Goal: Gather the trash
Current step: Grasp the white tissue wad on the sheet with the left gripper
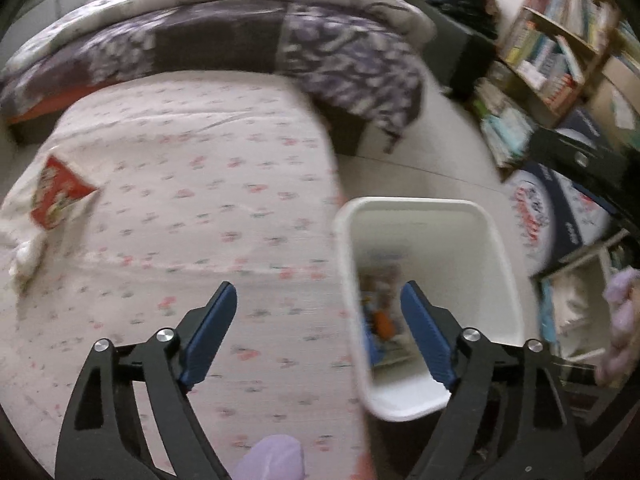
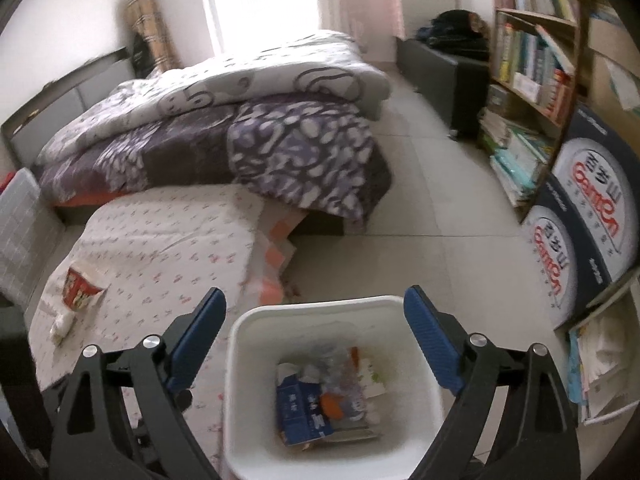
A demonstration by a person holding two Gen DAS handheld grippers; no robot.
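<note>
In the left wrist view, the left gripper (image 1: 318, 294) fills the lower part of the frame, its two black arms ending in blue pads spread wide with nothing between them. Its left finger hangs over a floral bedsheet (image 1: 180, 184); its right finger is above the open mouth of a white trash bin (image 1: 492, 248), which sits at lower right of centre, just beside the edge of the mattress. Blurred wrappers lie in the bottom of the bin. At the left edge of this view, a red snack packet (image 1: 58, 192) lies on the sheet, with a crumpled white tissue (image 1: 26, 256) just below it. A lilac-gloved hand (image 1: 622, 320) shows at the right edge.

In the right wrist view, the right gripper (image 2: 316, 300) also stands wide and empty, its blue pads framing the same white bin (image 2: 256, 344) at bottom centre. Inside the bin lie a blue carton (image 2: 304, 408), something orange and pale scraps. The red packet (image 2: 80, 288) and the tissue (image 2: 62, 326) rest on the sheet at lower left, well apart from the bin.

Further back, a folded purple and grey quilt (image 2: 224, 136) covers the upper left of the frame. A bookshelf (image 2: 532, 60) stands at upper right, with blue and white cartons (image 2: 588, 208) stacked below it on the tiled floor (image 2: 432, 200).
</note>
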